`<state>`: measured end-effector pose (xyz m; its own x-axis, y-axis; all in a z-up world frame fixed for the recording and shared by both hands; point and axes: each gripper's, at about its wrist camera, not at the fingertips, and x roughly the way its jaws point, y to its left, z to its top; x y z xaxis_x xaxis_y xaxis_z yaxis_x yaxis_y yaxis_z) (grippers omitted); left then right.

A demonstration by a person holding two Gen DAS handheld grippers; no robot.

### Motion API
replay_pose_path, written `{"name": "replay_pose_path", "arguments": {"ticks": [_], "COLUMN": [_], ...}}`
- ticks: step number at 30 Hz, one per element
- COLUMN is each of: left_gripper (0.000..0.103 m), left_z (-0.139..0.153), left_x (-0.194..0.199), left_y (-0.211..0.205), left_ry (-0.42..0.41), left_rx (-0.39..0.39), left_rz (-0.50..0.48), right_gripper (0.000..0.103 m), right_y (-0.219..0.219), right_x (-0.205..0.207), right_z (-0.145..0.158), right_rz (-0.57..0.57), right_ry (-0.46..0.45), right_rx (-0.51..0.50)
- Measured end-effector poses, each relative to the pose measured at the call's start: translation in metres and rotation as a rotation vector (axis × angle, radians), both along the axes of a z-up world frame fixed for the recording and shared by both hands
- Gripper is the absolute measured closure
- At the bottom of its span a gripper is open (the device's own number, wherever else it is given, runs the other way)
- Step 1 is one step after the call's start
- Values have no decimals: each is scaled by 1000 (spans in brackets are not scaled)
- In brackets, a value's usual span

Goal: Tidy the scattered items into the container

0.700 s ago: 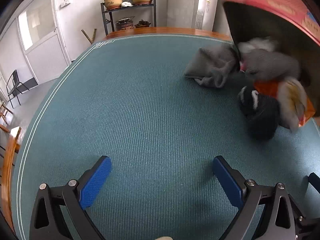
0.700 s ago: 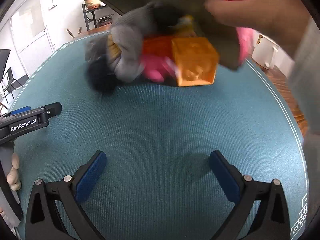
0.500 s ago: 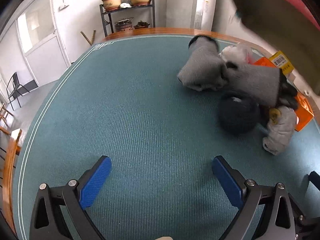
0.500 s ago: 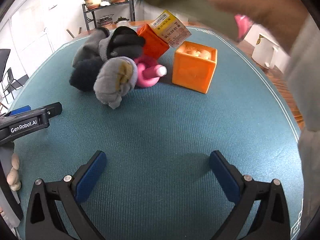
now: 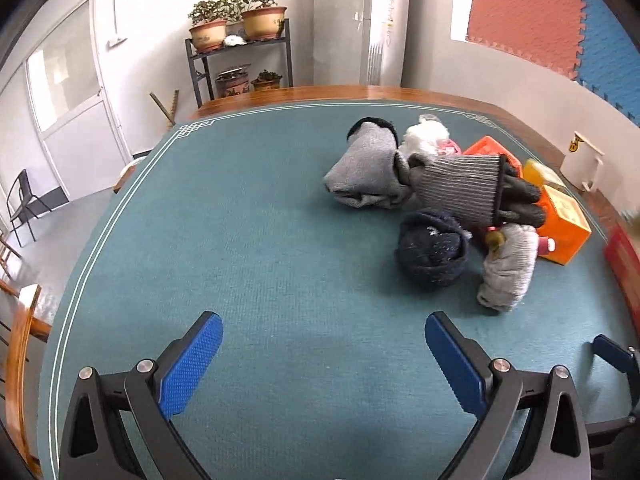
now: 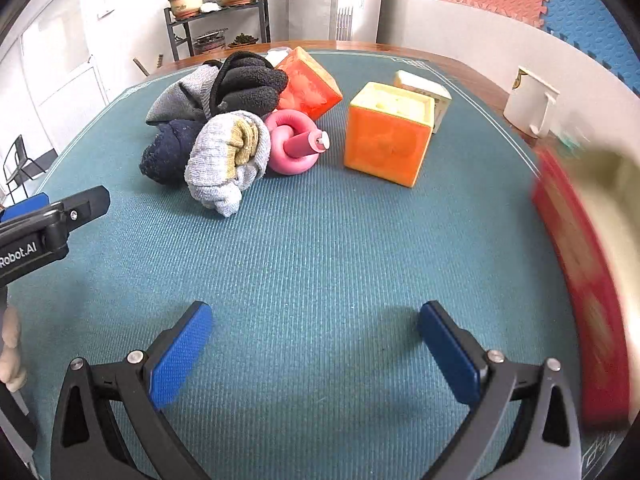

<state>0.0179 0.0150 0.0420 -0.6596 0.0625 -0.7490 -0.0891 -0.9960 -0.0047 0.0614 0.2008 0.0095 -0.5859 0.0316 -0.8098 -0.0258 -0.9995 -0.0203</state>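
Observation:
A heap of items lies on the green table mat: a dark blue sock ball (image 5: 434, 252) (image 6: 168, 152), a light grey sock bundle (image 5: 508, 268) (image 6: 226, 160), a grey and black glove (image 5: 472, 190) (image 6: 244, 84), a pink ring toy (image 6: 292, 144), two orange cubes (image 6: 386, 136) (image 6: 308, 82) and a small yellow box (image 6: 424, 92). The red container (image 6: 580, 264) is blurred at the right edge of the mat. My left gripper (image 5: 322, 364) and right gripper (image 6: 314, 350) both stand open and empty above bare mat, short of the heap.
A white mug (image 6: 530, 108) stands on the wooden rim at the far right. A plant shelf (image 5: 240, 56) and a tall white unit (image 5: 360, 20) are behind the table. Chairs stand at the left.
The red container that a hand tipped over the mat has dumped its items and swung away to the right edge. The items have settled into a heap. Both grippers stayed put.

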Motion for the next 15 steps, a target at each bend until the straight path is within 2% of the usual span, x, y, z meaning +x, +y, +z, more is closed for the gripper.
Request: {"name": "replay_pose_path", "arguments": {"ticks": [4, 15], "left_gripper": [1, 1], "left_z": [-7, 6], "left_x": [3, 14], "left_y": [14, 29], "left_ry": [18, 48], "left_rx": [-3, -30], "left_rz": [6, -2], "right_gripper": [0, 0], "right_y": [2, -7], "right_x": [5, 5], "right_z": [-1, 7], "right_rz": [0, -1], "right_ry": [0, 1], "right_rx": [0, 2]}}
